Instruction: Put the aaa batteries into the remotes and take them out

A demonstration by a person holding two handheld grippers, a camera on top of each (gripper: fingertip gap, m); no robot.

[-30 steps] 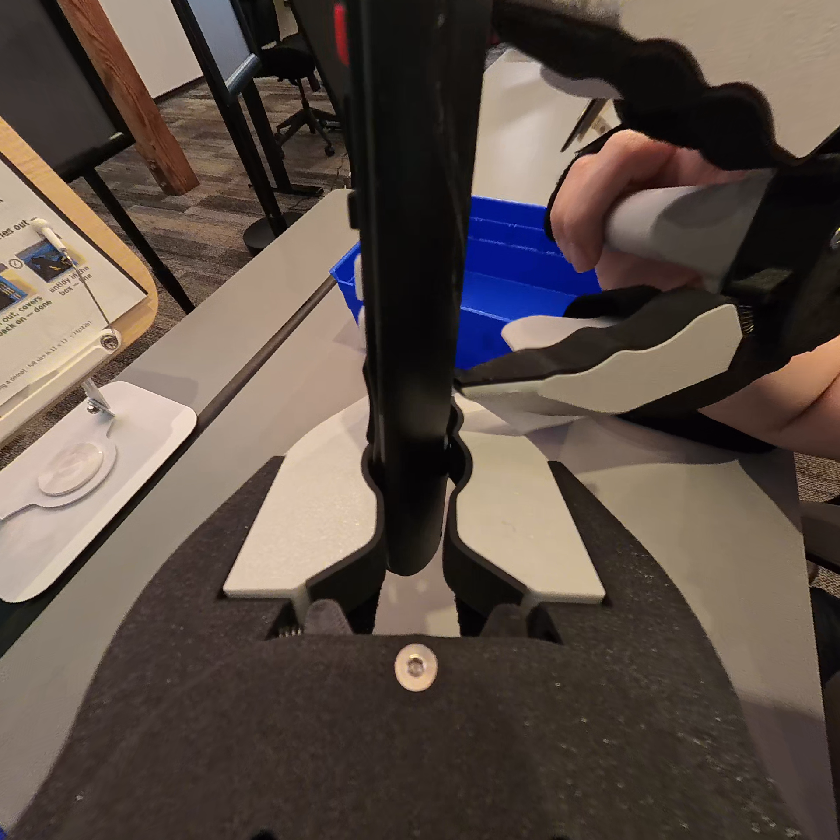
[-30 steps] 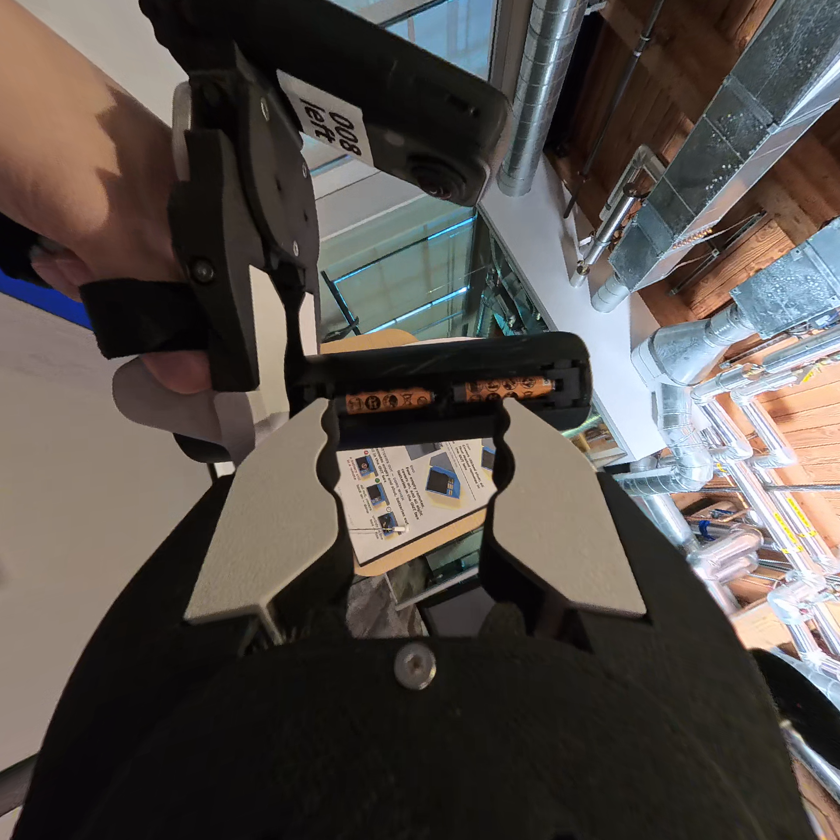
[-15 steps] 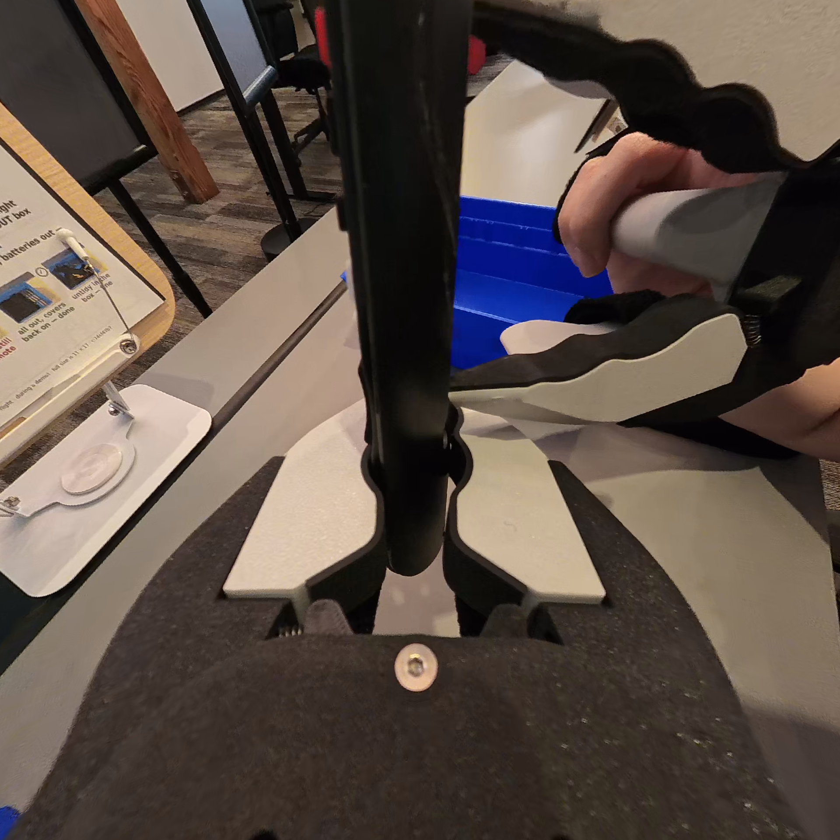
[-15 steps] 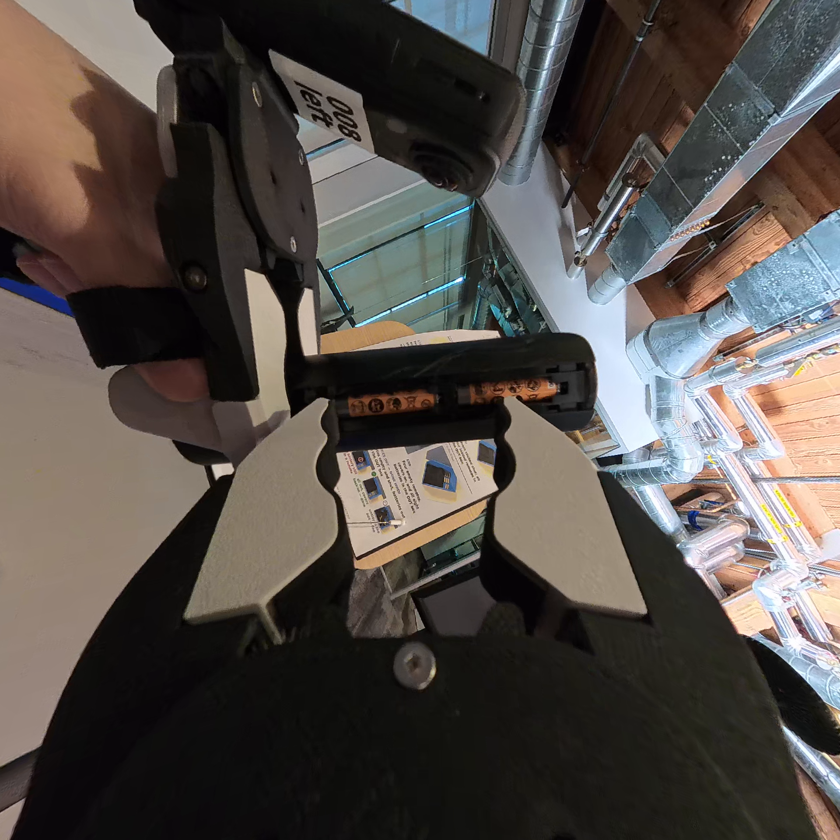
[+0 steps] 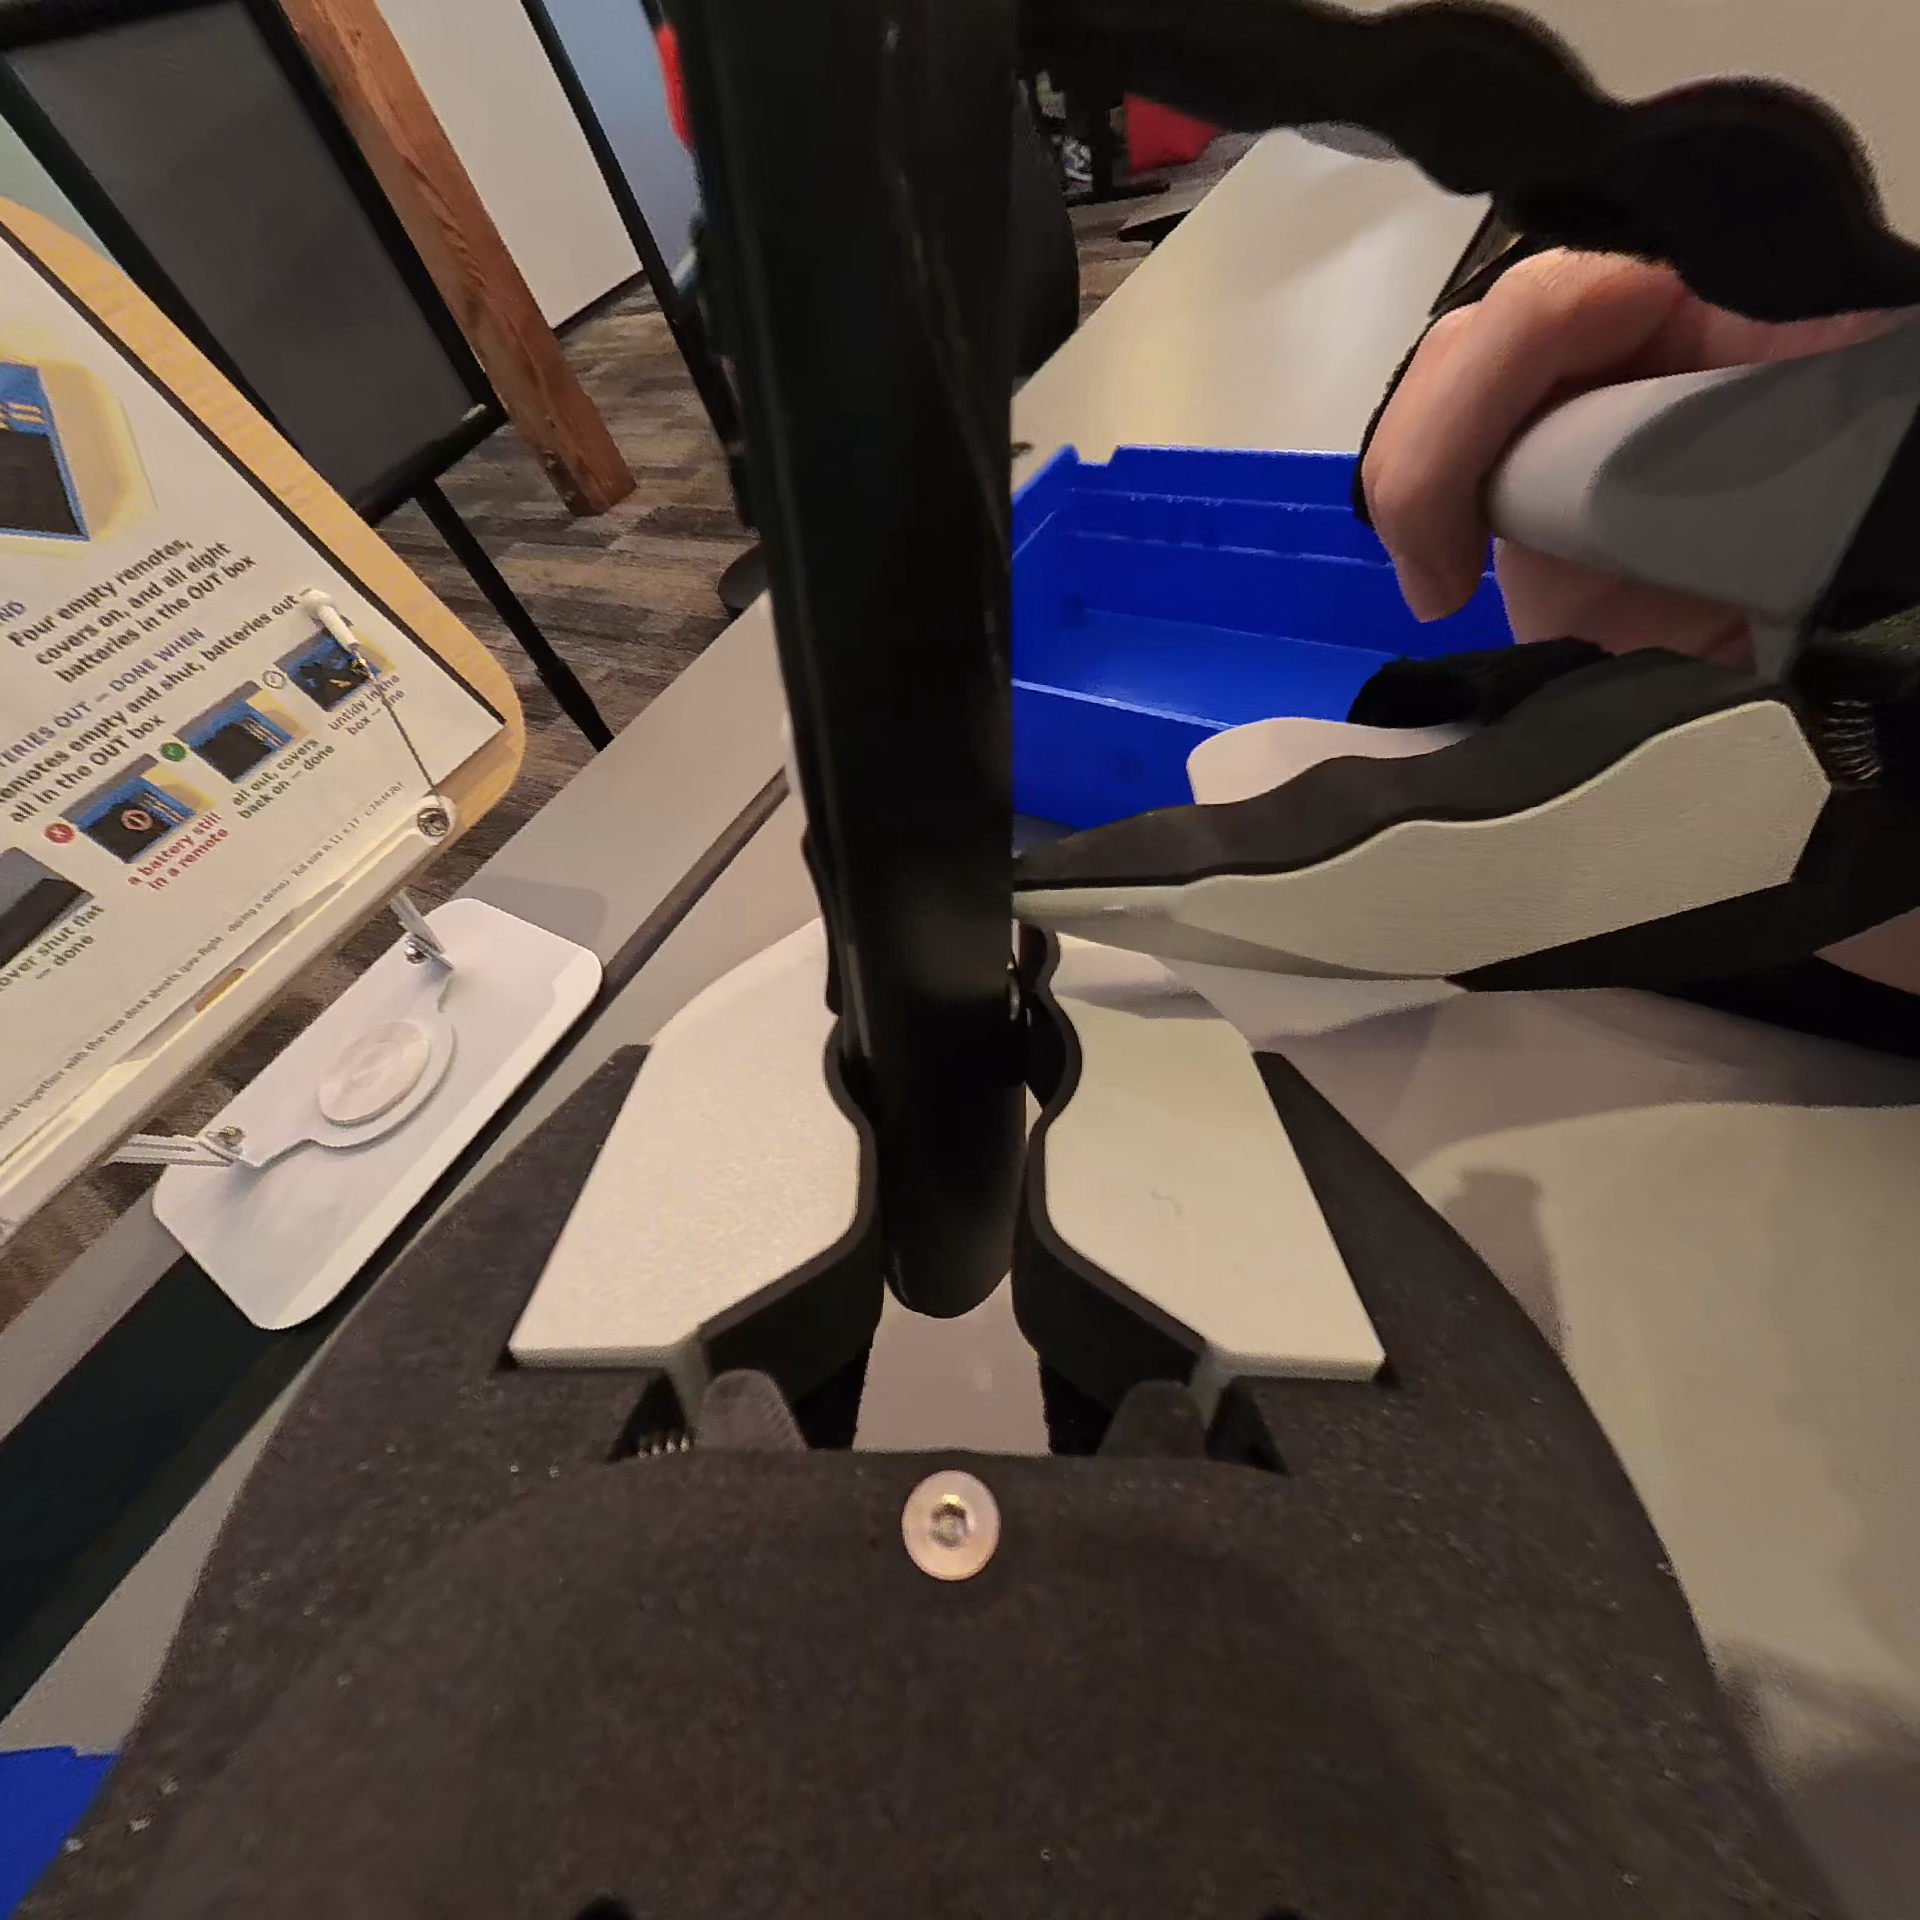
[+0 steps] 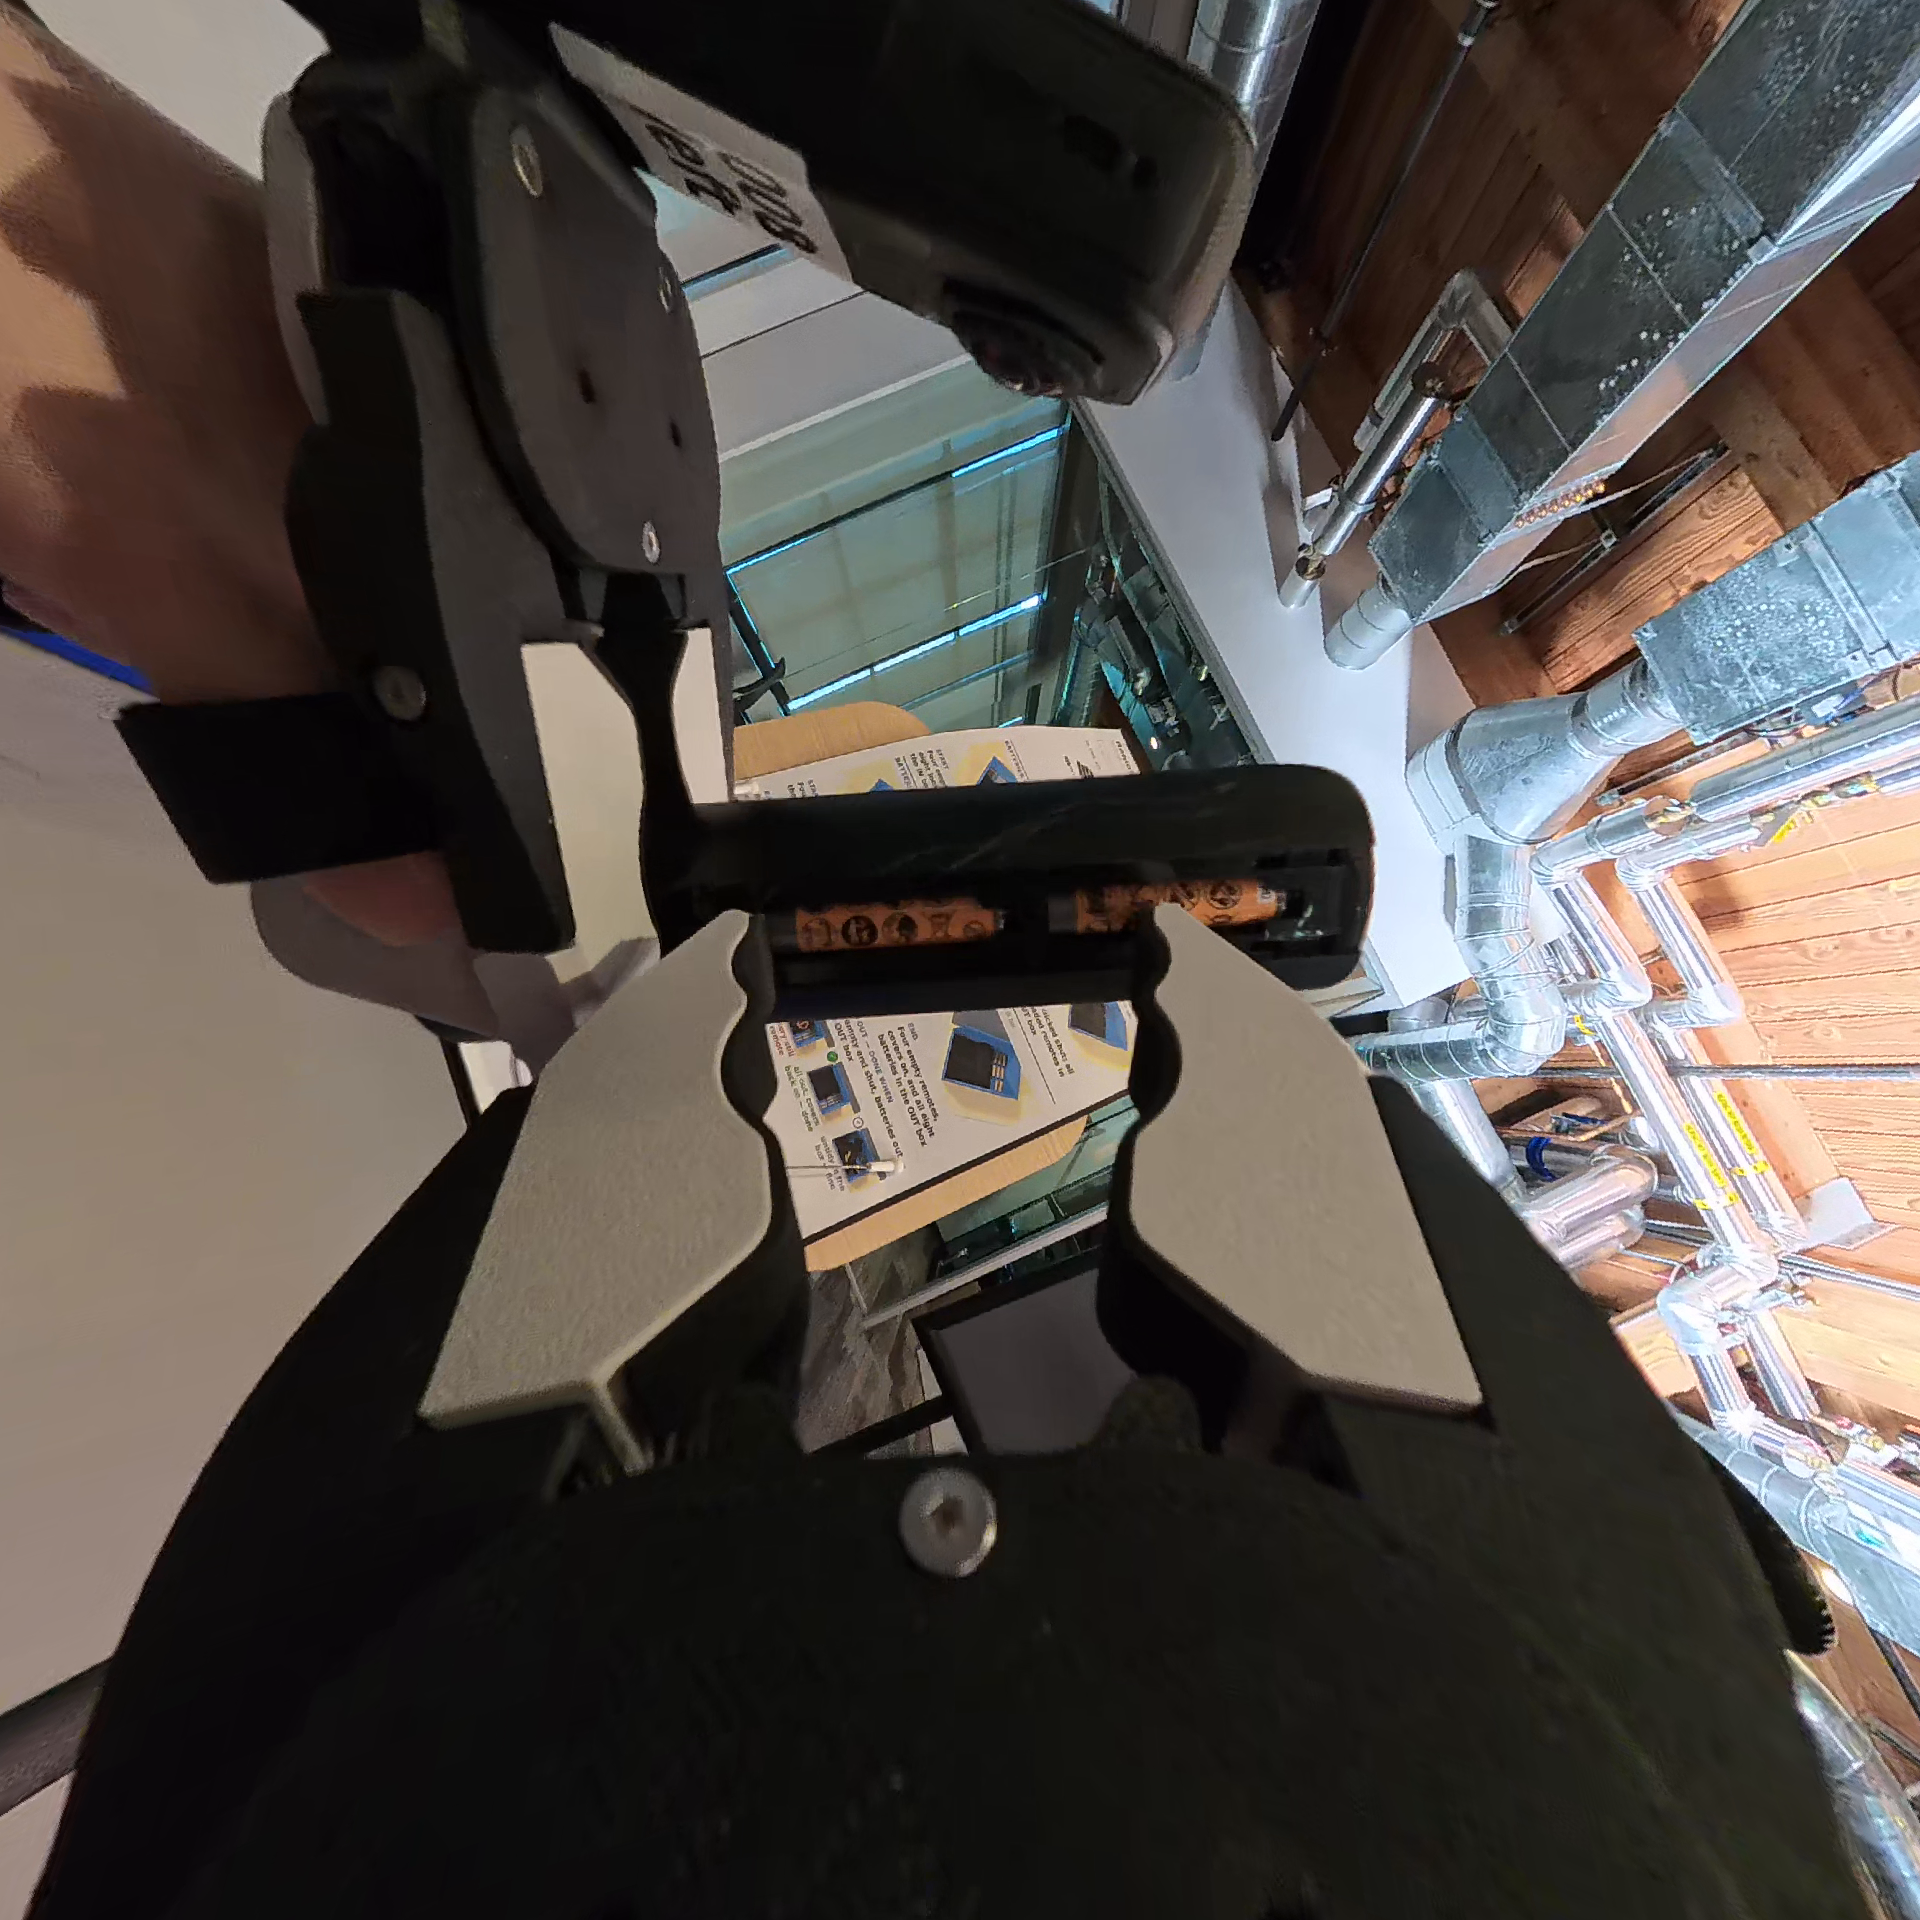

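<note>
Left gripper (image 5: 940, 1049) clamped on remote (image 5: 894, 623), held upright over table (image 5: 1558, 1247). Right gripper (image 6: 951, 966) spread wide at the open bay, two batteries (image 6: 899, 923) seated; fingertip contact unclear. Blue bin (image 5: 1195, 623) behind.

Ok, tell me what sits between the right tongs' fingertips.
In the right wrist view, the black remote, battery bay open, spans the gap of the right tongs, with one orange battery lying between the tips.
</note>
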